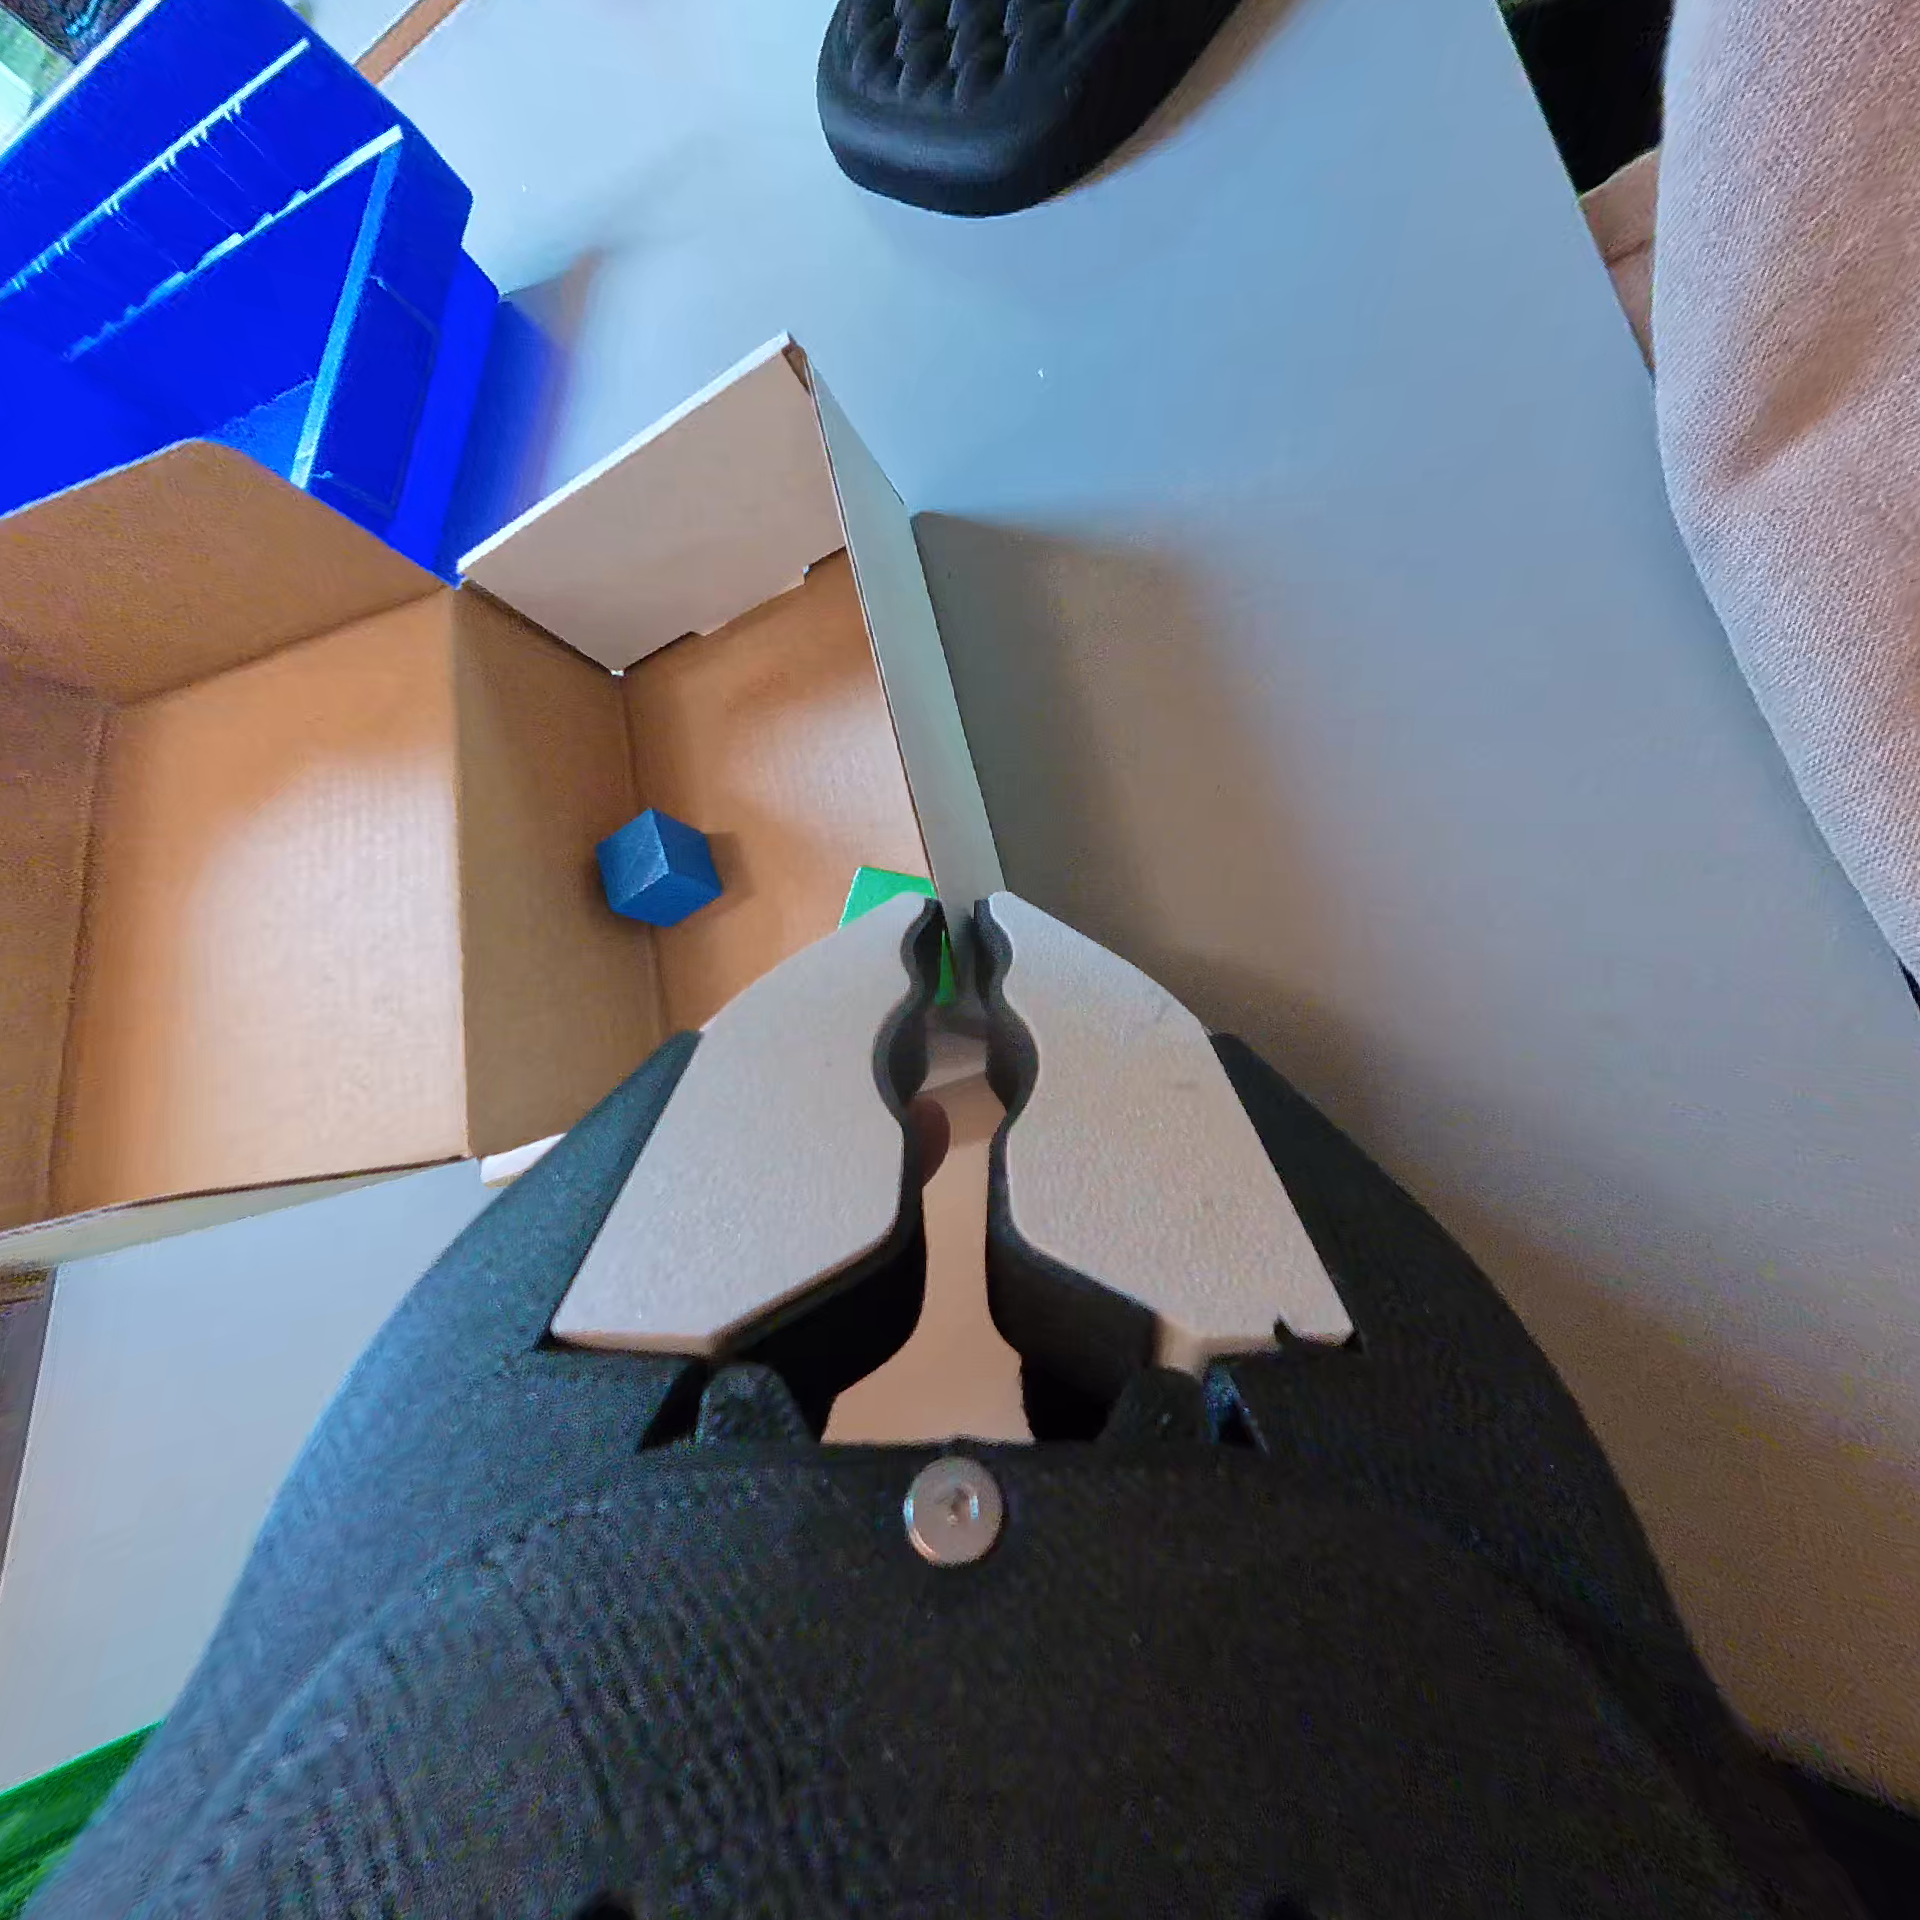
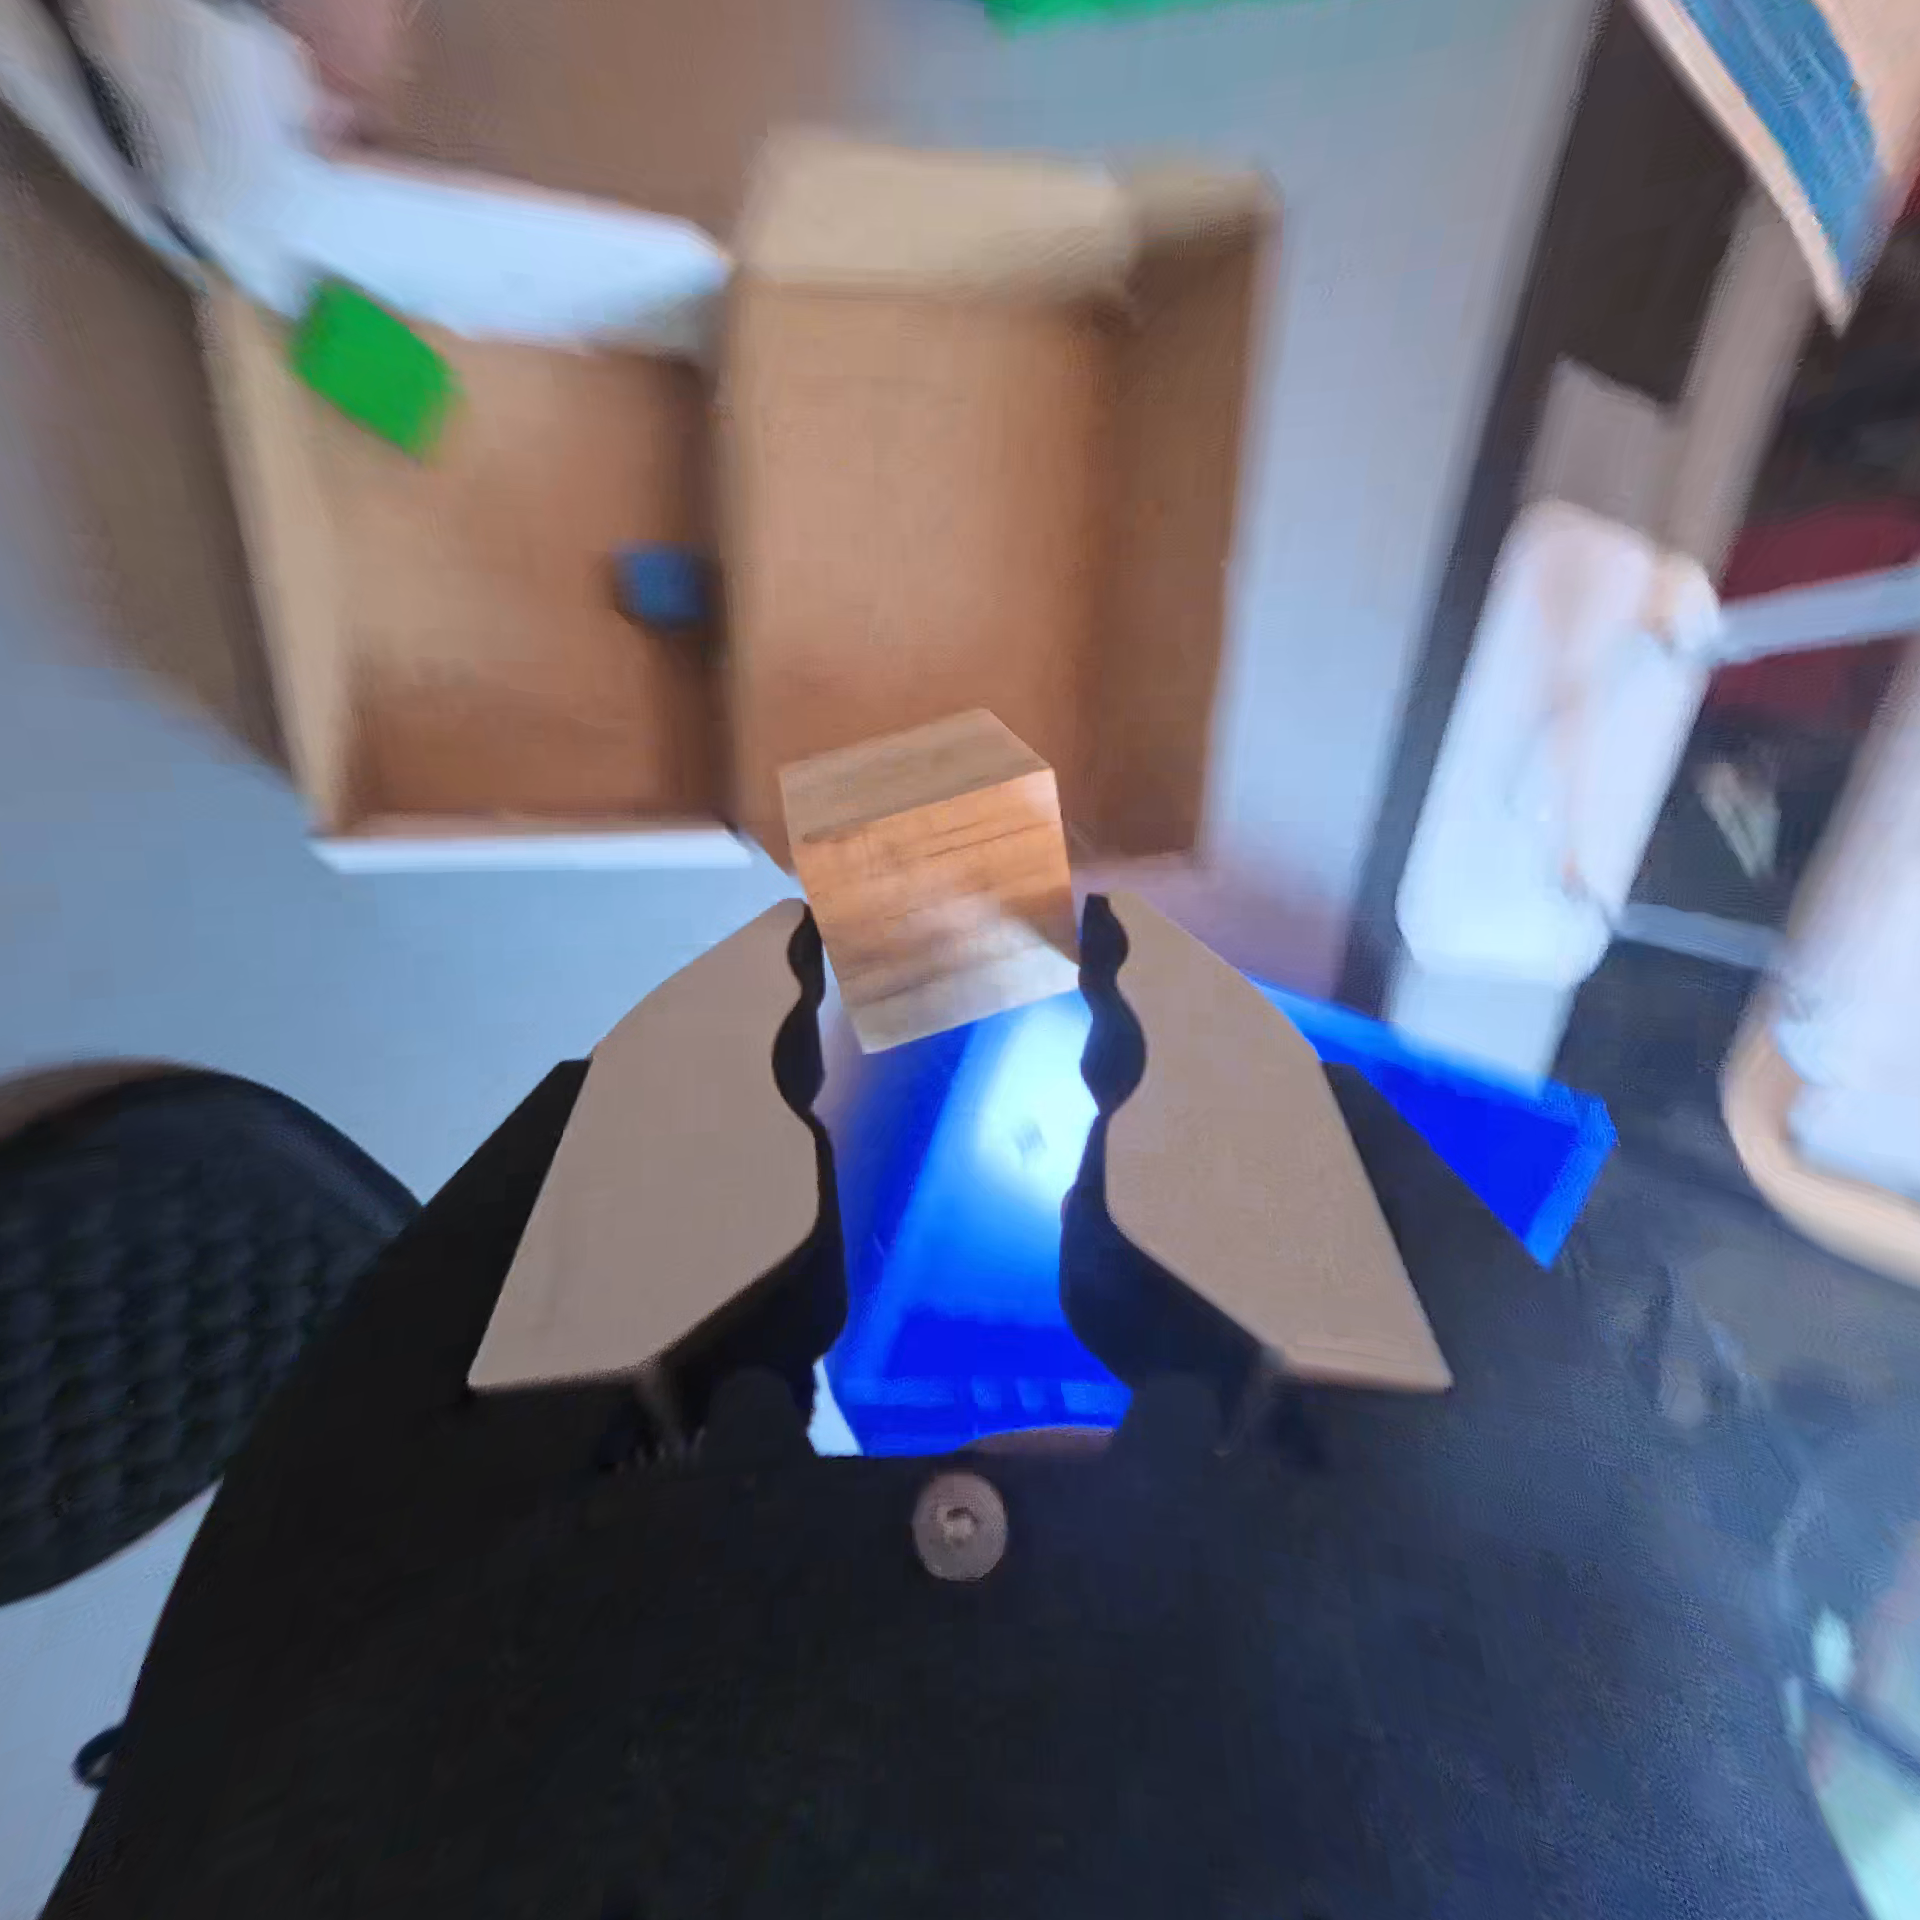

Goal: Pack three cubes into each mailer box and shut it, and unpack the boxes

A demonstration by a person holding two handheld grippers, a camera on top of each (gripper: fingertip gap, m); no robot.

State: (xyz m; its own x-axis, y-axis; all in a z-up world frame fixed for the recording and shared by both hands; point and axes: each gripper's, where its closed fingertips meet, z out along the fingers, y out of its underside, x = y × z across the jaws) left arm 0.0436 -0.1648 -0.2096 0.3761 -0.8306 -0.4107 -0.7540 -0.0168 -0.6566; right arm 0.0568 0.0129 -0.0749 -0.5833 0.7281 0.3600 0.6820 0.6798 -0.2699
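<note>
In the left wrist view, the left gripper (image 1: 961, 914) is seen closed down on the upright white side wall (image 1: 904, 665) of an open mailer box (image 1: 540, 831), the jaws narrowed to a slit with the cardboard edge pinched between the tips. Inside the box, a small blue cube (image 1: 658, 868) is seen resting on the brown floor near the inner fold, and a green cube (image 1: 888, 899) is partly hidden behind the left finger, close to the gripped wall. A blue plastic bin (image 1: 208, 291) is seen at the far left, just beyond the box's open lid flap. A black ribbed object (image 1: 997, 94) lies at the far edge of the white table (image 1: 1299, 468), and a beige sleeve (image 1: 1787, 520) fills the right side.

In the right wrist view, which is blurred by motion, the right gripper (image 2: 948, 940) is seen with its jaws held moderately wide around a wooden cube (image 2: 930, 878), which is gripped between the fingertips above the table. Beyond it, the open mailer box (image 2: 499, 644) is visible, with the green cube (image 2: 374, 364) in its far left corner and the blue cube (image 2: 665, 587) near its right wall. The blue bin (image 2: 966, 1195) shows below the fingers.
</note>
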